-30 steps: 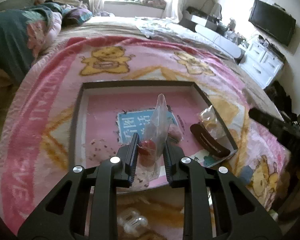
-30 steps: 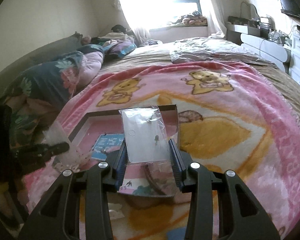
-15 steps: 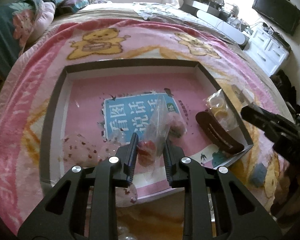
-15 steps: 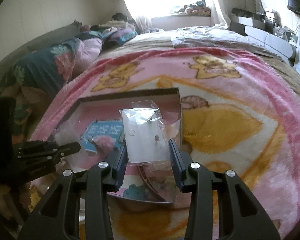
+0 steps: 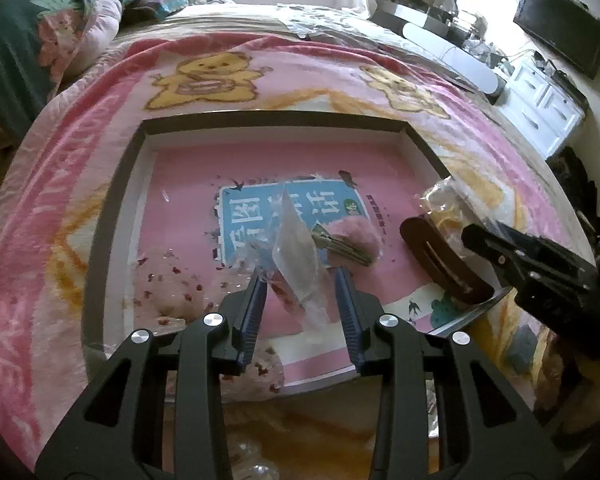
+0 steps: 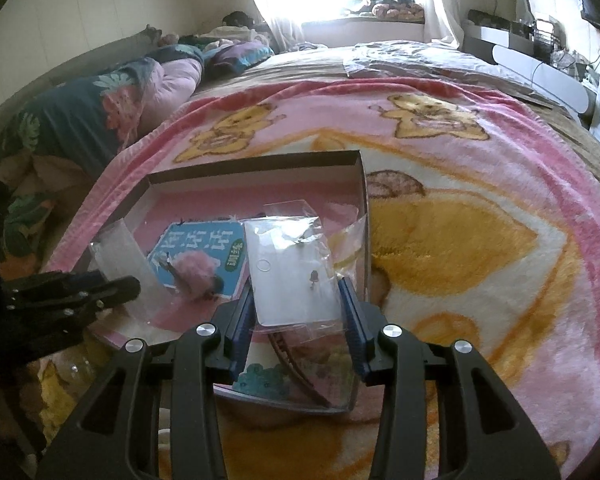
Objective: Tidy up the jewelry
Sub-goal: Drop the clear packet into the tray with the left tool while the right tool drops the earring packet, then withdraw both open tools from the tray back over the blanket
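A shallow box (image 5: pixel 268 118) with a pink floor and a blue label lies on the bed. My left gripper (image 5: pixel 300 292) hangs low over its near side. Its jaws are opening, and a small clear bag (image 5: pixel 296 256) with a red piece stands loose between them, its bottom on the box floor. A pink fluffy clip (image 5: pixel 356 236) and a brown hair clip (image 5: pixel 440 260) lie further right. My right gripper (image 6: pixel 296 300) is shut on a clear bag holding a white earring card (image 6: pixel 292 276), over the box's near right corner.
A bag with a yellowish piece (image 5: pixel 444 204) rests in the box's right corner. The pink bear blanket (image 6: pixel 460 240) spreads around the box. Bedding (image 6: pixel 100 120) is piled on the left, and white drawers (image 5: pixel 540 108) stand at the right.
Both grippers have sunk closer to the box. The left jaws have parted off the clear bag with the red piece. The right gripper still grips the earring card bag.
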